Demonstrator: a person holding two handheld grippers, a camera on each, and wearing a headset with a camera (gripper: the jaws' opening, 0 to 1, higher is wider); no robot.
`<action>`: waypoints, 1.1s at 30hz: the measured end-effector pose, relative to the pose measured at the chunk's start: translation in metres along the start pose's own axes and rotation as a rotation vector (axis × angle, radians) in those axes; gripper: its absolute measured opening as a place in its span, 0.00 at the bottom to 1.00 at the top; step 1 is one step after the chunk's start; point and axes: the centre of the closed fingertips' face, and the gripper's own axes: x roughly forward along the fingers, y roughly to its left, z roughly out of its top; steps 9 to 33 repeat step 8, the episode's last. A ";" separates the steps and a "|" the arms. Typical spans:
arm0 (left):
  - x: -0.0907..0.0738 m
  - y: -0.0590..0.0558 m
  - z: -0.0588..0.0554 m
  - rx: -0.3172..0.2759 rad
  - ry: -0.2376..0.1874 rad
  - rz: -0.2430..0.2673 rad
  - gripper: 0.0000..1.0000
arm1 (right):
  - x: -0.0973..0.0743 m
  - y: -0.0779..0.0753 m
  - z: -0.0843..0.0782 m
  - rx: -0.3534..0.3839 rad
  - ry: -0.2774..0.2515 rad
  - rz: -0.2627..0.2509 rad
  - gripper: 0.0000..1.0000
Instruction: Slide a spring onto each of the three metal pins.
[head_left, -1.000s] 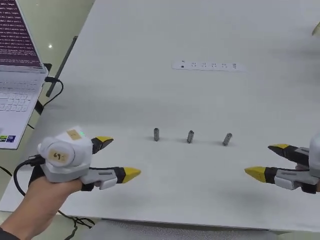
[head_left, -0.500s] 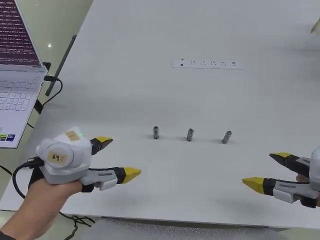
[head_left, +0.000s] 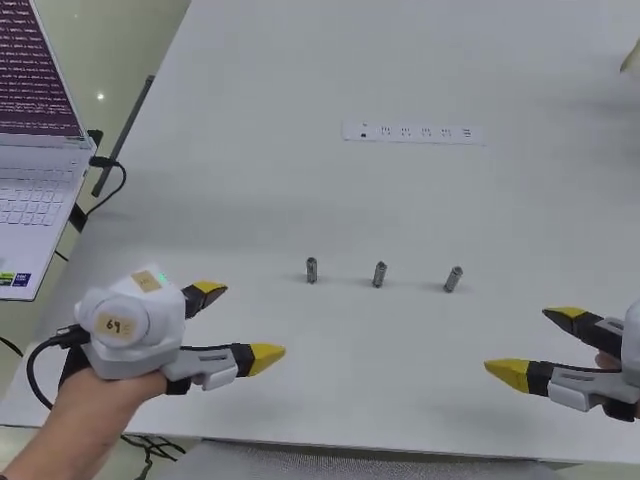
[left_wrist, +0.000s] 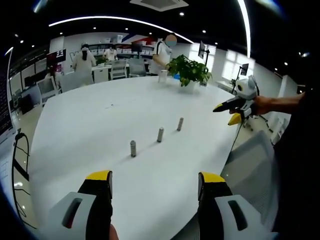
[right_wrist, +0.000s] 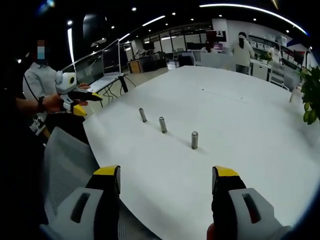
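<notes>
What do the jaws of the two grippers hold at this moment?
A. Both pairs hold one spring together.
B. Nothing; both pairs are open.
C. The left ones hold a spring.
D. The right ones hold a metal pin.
B: the left gripper and the right gripper show spread jaws with nothing between them, and the three pins stand apart on the table.

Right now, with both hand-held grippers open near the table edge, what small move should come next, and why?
Probably ease the right hand-held gripper toward the nearest pin for a closer check. It, the middle pin and the left pin each seem to wear a spring already, and both this and the left hand-held gripper are open and empty.
</notes>
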 end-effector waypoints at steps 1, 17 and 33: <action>0.000 0.000 0.000 0.000 -0.001 -0.001 0.66 | 0.000 0.000 0.000 -0.001 0.000 0.001 0.74; 0.000 0.000 0.002 -0.003 -0.008 0.004 0.66 | 0.000 0.000 0.004 -0.007 -0.008 -0.001 0.74; 0.000 0.000 0.002 -0.003 -0.008 0.004 0.66 | 0.000 0.000 0.004 -0.007 -0.008 -0.001 0.74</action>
